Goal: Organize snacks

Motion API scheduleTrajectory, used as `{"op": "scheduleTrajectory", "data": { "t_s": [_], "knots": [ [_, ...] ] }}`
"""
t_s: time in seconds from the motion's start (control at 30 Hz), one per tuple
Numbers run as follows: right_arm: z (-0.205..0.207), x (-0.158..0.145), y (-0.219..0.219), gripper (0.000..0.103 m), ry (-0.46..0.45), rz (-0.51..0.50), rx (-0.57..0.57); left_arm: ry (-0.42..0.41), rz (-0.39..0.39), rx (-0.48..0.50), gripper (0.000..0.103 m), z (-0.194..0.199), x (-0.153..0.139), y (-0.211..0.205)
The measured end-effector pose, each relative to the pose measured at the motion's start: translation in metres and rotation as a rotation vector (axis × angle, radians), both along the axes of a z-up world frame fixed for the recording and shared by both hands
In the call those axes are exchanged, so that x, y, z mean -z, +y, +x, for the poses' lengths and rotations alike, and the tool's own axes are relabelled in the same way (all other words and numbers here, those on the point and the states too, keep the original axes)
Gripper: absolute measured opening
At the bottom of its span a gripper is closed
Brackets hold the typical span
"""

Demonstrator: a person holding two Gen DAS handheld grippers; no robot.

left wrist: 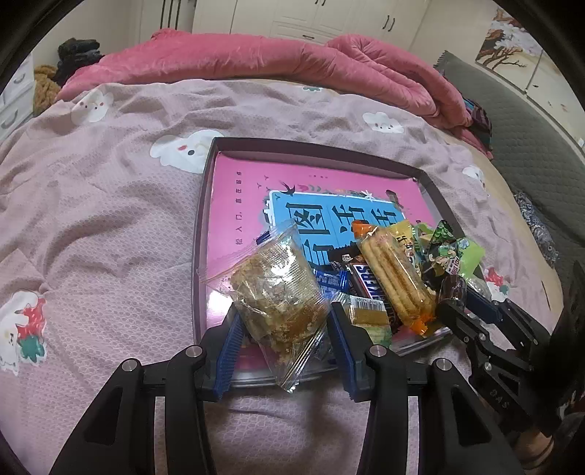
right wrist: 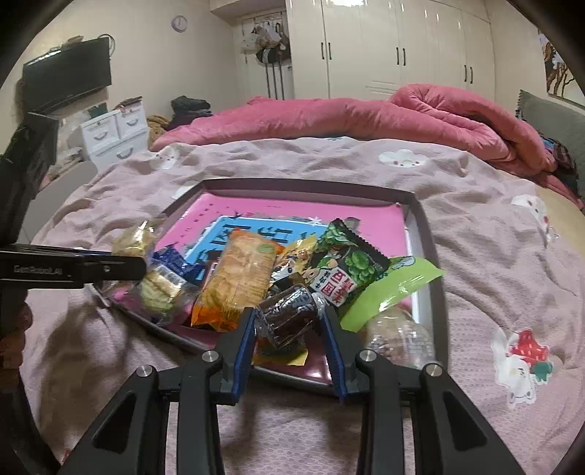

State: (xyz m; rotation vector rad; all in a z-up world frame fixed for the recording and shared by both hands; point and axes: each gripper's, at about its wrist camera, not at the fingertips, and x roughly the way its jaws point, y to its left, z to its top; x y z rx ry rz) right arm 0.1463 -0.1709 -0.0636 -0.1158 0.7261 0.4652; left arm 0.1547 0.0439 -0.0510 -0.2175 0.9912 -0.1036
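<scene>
Two grippers pinching snacks over a tray (left wrist: pixel 204 234) on my bed.
My left gripper (left wrist: pixel 283 321) clamps a clear-wrapped crumbly cake (left wrist: pixel 278 288); my right gripper (right wrist: pixel 289 321) clamps a dark foil-wrapped sweet (right wrist: pixel 289 314).

A bed fills the room, spread with a mauve bedsheet (right wrist: pixel 475 255) printed with white cartoon animals; a pink quilt (right wrist: pixel 402 113) lies bunched along its far side. Glossy white wardrobes (right wrist: pixel 402 47) line the back wall. A dark television (right wrist: pixel 67 75) is at the left above white drawers (right wrist: pixel 113 133), near a round wall clock (right wrist: pixel 179 23). A grey headboard (left wrist: pixel 526 146) flanks the right.
</scene>
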Motion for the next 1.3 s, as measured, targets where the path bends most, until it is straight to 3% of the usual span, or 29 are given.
{"op": "scheduleTrajectory", "data": {
  "t_s": [0.37,0.5,0.7,1.07,1.17,1.3],
  "knots": [
    [-0.004,0.003,-0.001,0.037,-0.007,-0.005,-0.005,0.006,-0.013,-0.01,0.049,0.001,0.003,0.004],
    [-0.006,0.002,-0.005,0.039,-0.015,-0.001,0.015,0.008,-0.016,-0.011,0.056,0.001,0.002,0.004],
    [-0.011,-0.005,-0.01,0.047,-0.032,0.018,0.016,0.005,-0.016,0.004,0.059,-0.001,-0.001,0.0],
    [-0.019,-0.013,-0.01,0.049,-0.048,0.023,0.01,-0.016,-0.01,0.003,0.062,-0.008,-0.012,-0.001],
    [-0.023,-0.019,-0.011,0.053,-0.06,0.026,0.015,-0.033,-0.003,0.001,0.074,-0.012,-0.018,-0.001],
    [-0.031,-0.028,-0.012,0.056,-0.083,0.029,0.018,-0.049,-0.002,0.002,0.074,-0.018,-0.025,-0.002]
  ]
}}
